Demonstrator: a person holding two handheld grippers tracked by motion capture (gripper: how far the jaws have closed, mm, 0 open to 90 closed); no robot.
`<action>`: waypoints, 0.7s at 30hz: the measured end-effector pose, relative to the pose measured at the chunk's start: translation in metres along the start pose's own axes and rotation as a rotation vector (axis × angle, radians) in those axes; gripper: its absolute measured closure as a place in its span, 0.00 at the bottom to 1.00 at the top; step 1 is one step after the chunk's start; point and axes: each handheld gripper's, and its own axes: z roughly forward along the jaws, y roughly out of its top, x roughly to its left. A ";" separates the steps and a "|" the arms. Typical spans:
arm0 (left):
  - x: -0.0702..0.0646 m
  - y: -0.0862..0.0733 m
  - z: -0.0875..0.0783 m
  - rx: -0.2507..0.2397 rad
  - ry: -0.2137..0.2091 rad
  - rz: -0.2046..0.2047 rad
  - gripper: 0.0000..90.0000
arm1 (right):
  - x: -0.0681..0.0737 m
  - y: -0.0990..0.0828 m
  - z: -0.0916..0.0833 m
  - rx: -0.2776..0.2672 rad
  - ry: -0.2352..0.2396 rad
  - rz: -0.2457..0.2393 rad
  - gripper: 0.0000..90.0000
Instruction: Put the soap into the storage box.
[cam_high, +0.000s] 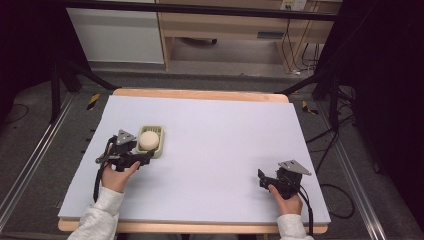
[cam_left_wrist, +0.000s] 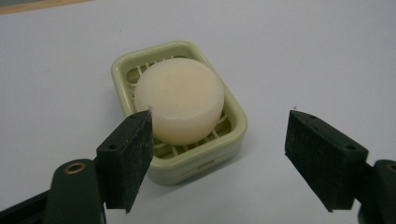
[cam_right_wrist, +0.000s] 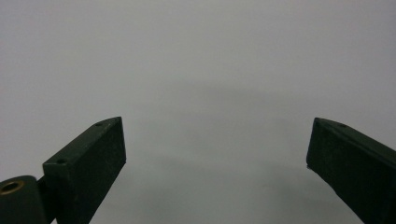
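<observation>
The left gripper (cam_left_wrist: 219, 126) is holding its jaws wide apart, with nothing between the pads. One pad is lying just in front of the near corner of the soap dish (cam_left_wrist: 233, 135), and the other is standing well off to the side over bare sheet. The spread looks wider than the dish, so the gripper is probably lining up to span either the dish or the round soap (cam_left_wrist: 180, 100); it is sitting off-centre for that at present. The soap is lying flat on the slotted grid inside the pale green dish, which is resting on the white table cover (cam_high: 225, 145) towards the person's left.

The right gripper (cam_right_wrist: 215, 154) is likewise keeping its jaws wide and empty, pointing at plain surface. It seems to be waiting clear of the work.

The left gripper view is giving the grid, the soap's thick edge and the pad's closeness to the dish corner; whether they are touching is hard to tell there. The high view is supplying the layout: the left gripper (cam_high: 145, 157) just beside the dish (cam_high: 161, 151) and the right gripper (cam_high: 262, 181) well apart near the table's right front.
</observation>
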 end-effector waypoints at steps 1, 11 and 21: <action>0.001 -0.002 -0.001 0.000 -0.001 -0.001 0.26 | 0.000 0.000 0.000 0.000 0.001 0.000 0.06; 0.006 -0.028 -0.010 0.016 0.025 0.026 0.25 | 0.000 0.000 0.000 -0.001 -0.001 0.001 0.06; 0.009 -0.049 -0.013 0.033 0.041 0.045 0.24 | 0.000 0.000 -0.001 -0.001 0.002 0.004 0.06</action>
